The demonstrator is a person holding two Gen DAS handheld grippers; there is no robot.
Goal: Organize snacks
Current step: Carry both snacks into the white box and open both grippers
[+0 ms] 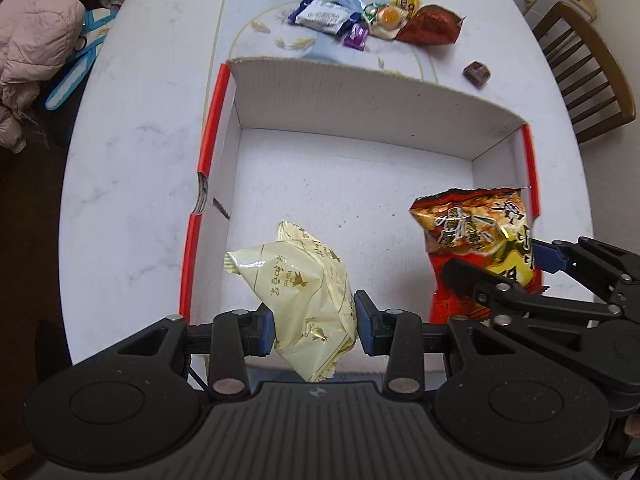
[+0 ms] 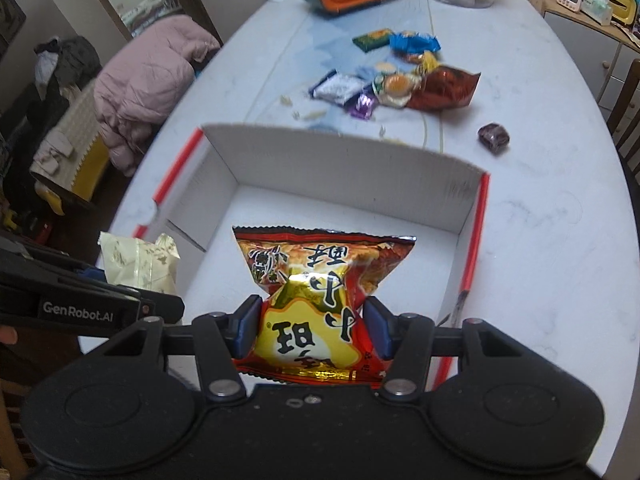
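Holding two snacks above the open cardboard box [image 1: 360,92], one in each tool. In the left gripper [image 1: 315,322], jaws closed about halfway on the pale yellow packet [image 1: 304,292], blue pads pressing both sides and crumpling the wrapper; hanging over the near left part of the box, not touching the floor as far as can be judged. In the right gripper [image 2: 311,330], jaws pinched on the lower middle of the red and gold chip bag [image 2: 320,280], squeezing it into a waist, over the near right part of the box, beside the red-edged wall. Inside the box, only white floor visible, nothing lying there yet. Beyond the far wall, on the white table [image 1: 132,152], a loose pile of other snacks [image 1: 372,16] and one dark wrapped candy [image 1: 477,73] apart to the right. Probably the placing step now: lowering both packets to the floor, opening the jaws, keeping the two apart. Then reaching over the far wall for the pile, without catching the cardboard edge.
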